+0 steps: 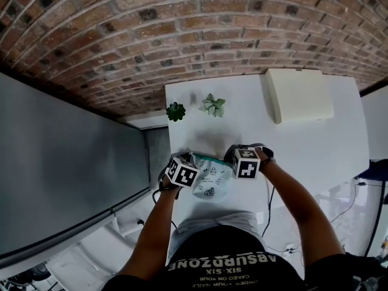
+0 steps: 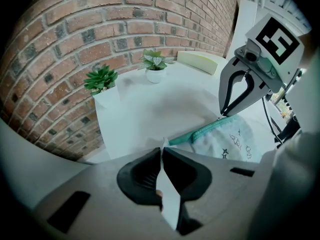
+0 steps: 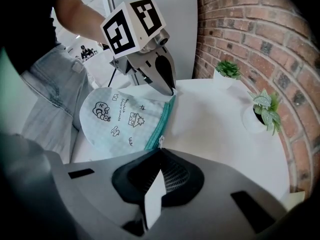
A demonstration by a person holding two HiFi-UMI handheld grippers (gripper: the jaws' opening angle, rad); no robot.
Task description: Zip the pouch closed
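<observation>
The pouch [image 1: 212, 176] lies flat on the white bench [image 1: 315, 156], near its front edge, between the two grippers. The left gripper [image 2: 162, 153] has its jaws pressed together on the pouch at one end of the teal zipper band [image 2: 210, 129]. The jaws of the right gripper [image 3: 160, 148] are also together, pinching the small pull [image 3: 160, 141] at the other end.

Loads of bare table [image 1: 315, 156] beyond my pouch [image 1: 212, 180] and out to the right. Only things in the way: a succulent [image 1: 176, 111] and a leafy plant [image 1: 213, 105] at the far left, a cream box [image 1: 299, 94] far right, brick wall [image 1: 182, 35] behind.
</observation>
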